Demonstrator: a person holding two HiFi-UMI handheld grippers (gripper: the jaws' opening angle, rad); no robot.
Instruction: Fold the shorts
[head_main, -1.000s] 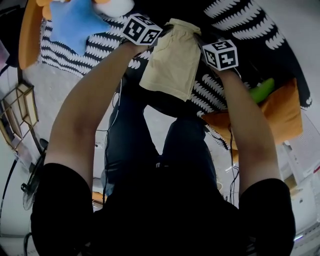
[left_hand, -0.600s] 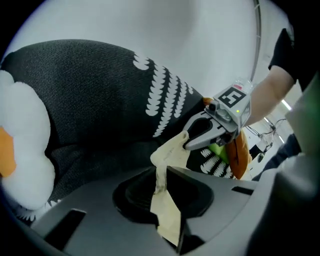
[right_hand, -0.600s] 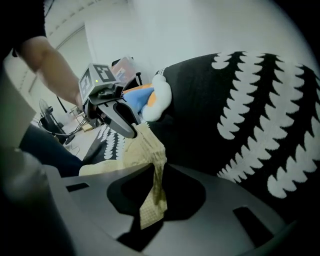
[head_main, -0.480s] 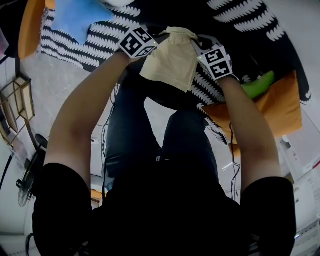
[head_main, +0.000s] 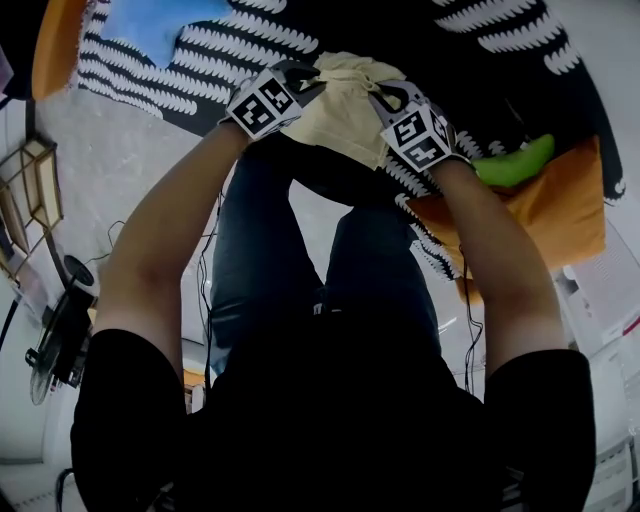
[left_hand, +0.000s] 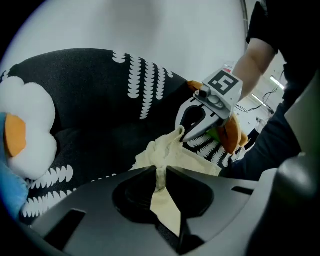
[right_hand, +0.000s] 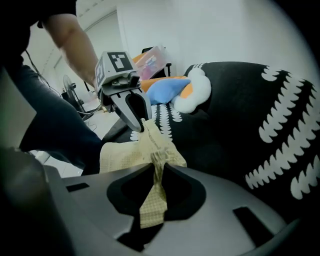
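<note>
Shorts: pale cream cloth, off the surface, bunched between the two claws at 12 o'clock in the head view.

Left gripper: jaws nearly together, pinched on a thin fold of the cream cloth. A tail of fabric pokes back through the jaws toward the camera.
Right gripper: same condition, jaws clamped on a narrow pleat, with a finely textured tail hanging behind the pads. Neither claw is empty.

Outward: each gripper view shows the other claw just across the garment. The right one sits at 1 o'clock from the left's jaws, the left one at 11 o'clock from the right's. The claws are near each other, so the cloth between them is slack and crumpled, not taut.

Key relation: the held edge runs 9-to-3 between the claws. The rest of the garment droops toward 6 o'clock, toward the person's legs. Both hands are equally near; neither leads.

Surroundings: black cover with white leaf marks lies beyond the claws at 12 o'clock. Blue plush at 10 o'clock. Orange cushion and green object at 3 o'clock, well apart from the garment.

Judgement: garment not yet spread. The next move likely needs the claws drawn apart along the 9-to-3 line and the cloth carried to 12 o'clock onto the cover. Risk: a thin pinch slipping.
</note>
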